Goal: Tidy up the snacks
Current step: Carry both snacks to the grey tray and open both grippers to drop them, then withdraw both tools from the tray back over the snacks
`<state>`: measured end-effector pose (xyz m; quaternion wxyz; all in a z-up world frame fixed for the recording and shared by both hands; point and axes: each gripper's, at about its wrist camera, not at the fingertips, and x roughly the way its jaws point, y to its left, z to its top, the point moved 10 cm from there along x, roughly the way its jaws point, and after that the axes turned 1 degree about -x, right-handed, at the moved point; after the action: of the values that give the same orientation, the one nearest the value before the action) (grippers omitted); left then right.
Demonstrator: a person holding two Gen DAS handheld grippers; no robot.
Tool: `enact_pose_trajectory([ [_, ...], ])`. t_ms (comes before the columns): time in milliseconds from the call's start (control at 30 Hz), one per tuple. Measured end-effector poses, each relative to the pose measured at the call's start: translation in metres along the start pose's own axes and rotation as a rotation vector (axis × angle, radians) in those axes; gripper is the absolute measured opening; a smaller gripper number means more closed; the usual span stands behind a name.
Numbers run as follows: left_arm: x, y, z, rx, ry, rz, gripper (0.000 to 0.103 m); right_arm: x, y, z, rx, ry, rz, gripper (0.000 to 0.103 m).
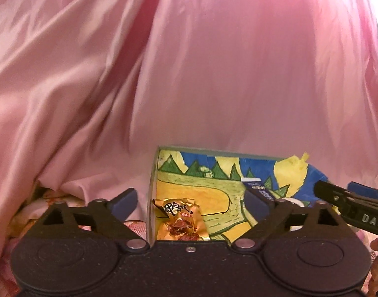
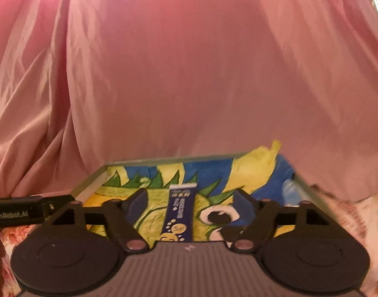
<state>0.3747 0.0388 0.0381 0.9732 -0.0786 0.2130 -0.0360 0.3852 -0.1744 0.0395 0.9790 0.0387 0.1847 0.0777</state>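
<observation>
A shallow box (image 1: 155, 173) with a painted yellow, green and blue bottom lies in front of both grippers; it also shows in the right wrist view (image 2: 94, 175). A golden snack packet (image 1: 181, 220) lies in its near left corner, between the fingers of my open left gripper (image 1: 191, 198). A dark blue snack stick (image 2: 180, 212) lies flat in the box between the fingers of my open right gripper (image 2: 191, 203), untouched; its end shows in the left wrist view (image 1: 262, 190). The right gripper's finger (image 1: 347, 203) enters the left wrist view from the right.
Pink satin cloth (image 1: 189, 74) hangs as a backdrop behind the box in both views (image 2: 189, 74). A floral patterned cloth (image 2: 349, 217) covers the surface around the box. The left gripper's body (image 2: 20, 212) reaches in at the left of the right wrist view.
</observation>
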Motion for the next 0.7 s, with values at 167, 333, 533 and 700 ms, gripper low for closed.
enact_pose_trajectory([
  [167, -0.034, -0.002, 0.006, 0.010, -0.063, 0.005, 0.102, -0.039, 0.000, 0.009, -0.055, -0.094, -0.028, 0.099],
  [333, -0.068, -0.002, 0.005, 0.010, -0.093, -0.002, 0.102, -0.080, 0.005, 0.012, -0.104, -0.173, -0.065, 0.103],
  [533, -0.101, 0.005, -0.012, 0.017, -0.088, 0.011, 0.102, -0.121, 0.010, 0.002, -0.123, -0.219, -0.088, 0.103],
  [700, -0.121, 0.012, -0.031, 0.039, -0.095, 0.030, 0.102, -0.144, 0.017, -0.012, -0.125, -0.228, -0.070, 0.103],
])
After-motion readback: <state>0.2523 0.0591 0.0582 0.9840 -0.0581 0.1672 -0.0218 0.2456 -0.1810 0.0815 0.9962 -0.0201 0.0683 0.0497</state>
